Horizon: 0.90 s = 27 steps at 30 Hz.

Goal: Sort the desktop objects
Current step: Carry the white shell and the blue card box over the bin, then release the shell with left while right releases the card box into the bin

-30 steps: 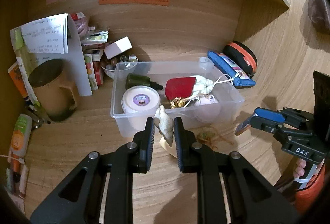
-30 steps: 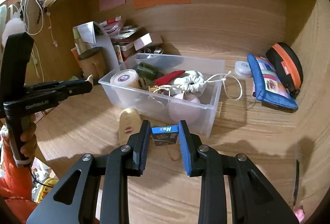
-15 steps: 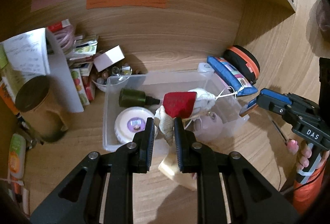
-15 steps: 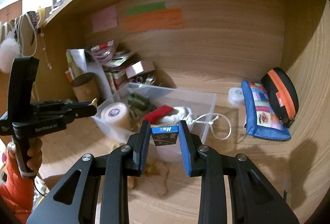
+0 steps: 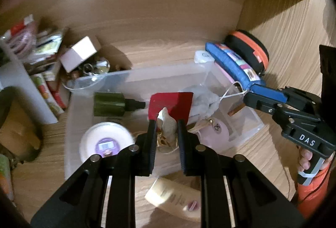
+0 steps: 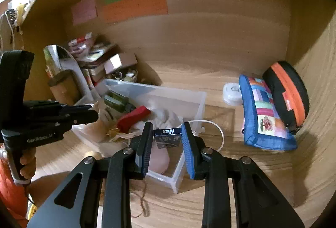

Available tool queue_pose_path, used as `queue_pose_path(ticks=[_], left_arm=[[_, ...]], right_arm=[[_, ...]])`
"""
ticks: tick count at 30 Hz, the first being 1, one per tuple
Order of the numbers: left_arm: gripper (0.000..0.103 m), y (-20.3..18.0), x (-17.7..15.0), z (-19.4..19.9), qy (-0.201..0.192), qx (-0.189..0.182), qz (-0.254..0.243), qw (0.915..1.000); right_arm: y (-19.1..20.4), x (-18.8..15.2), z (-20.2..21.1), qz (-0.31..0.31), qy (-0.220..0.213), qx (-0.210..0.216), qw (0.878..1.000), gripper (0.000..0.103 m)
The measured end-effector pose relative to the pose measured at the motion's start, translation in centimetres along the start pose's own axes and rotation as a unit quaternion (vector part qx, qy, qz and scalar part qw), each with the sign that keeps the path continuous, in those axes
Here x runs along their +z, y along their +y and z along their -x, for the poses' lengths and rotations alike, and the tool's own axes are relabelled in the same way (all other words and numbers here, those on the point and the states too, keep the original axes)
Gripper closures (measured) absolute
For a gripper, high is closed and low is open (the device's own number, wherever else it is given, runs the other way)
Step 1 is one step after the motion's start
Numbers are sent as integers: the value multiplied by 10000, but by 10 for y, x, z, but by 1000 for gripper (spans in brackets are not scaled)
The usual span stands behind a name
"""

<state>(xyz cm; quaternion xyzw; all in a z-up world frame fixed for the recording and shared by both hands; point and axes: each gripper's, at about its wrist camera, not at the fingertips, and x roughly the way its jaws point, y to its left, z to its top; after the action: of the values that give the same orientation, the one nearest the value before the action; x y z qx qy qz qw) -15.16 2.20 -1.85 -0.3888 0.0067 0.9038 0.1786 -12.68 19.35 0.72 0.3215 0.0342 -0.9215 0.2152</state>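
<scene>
Clear plastic storage bin [image 5: 247, 123] sits mid-desk, already crowded with a red pouch [image 5: 171, 105] and a white round tin [image 5: 106, 143]. Both loads hang above it. The left gripper [image 5: 167, 129] is closed on a pale spiral seashell [image 5: 167, 123], its long axis upright, directly over the bin's middle. The right gripper [image 6: 167, 135] pinches a small blue "Max" box [image 6: 168, 137] flat between its pads, over the bin's near right corner. Straight down suits both, I judge.

Wooden desk alcove [image 6: 210, 43], seemingly dim
</scene>
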Motion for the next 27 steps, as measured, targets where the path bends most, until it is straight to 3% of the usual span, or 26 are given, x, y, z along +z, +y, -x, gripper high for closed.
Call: queue_pose_path(ticks=[8, 19, 24, 27], left_arm=[[85, -4, -3, -33, 349, 44, -15, 9994], [84, -2, -4, -36, 345, 70, -9, 9994], [65, 0, -1, -30, 237, 106, 32, 9997], [58, 0, 0, -20, 90, 155, 26, 9998]], right_arm=[[4, -3, -31, 252, 212, -186, 9993, 78], [18, -9, -43, 723, 180, -360, 9966, 77], [19, -7, -41, 744, 184, -338, 9965, 77], [19, -5, -36, 706, 164, -345, 9968, 75]])
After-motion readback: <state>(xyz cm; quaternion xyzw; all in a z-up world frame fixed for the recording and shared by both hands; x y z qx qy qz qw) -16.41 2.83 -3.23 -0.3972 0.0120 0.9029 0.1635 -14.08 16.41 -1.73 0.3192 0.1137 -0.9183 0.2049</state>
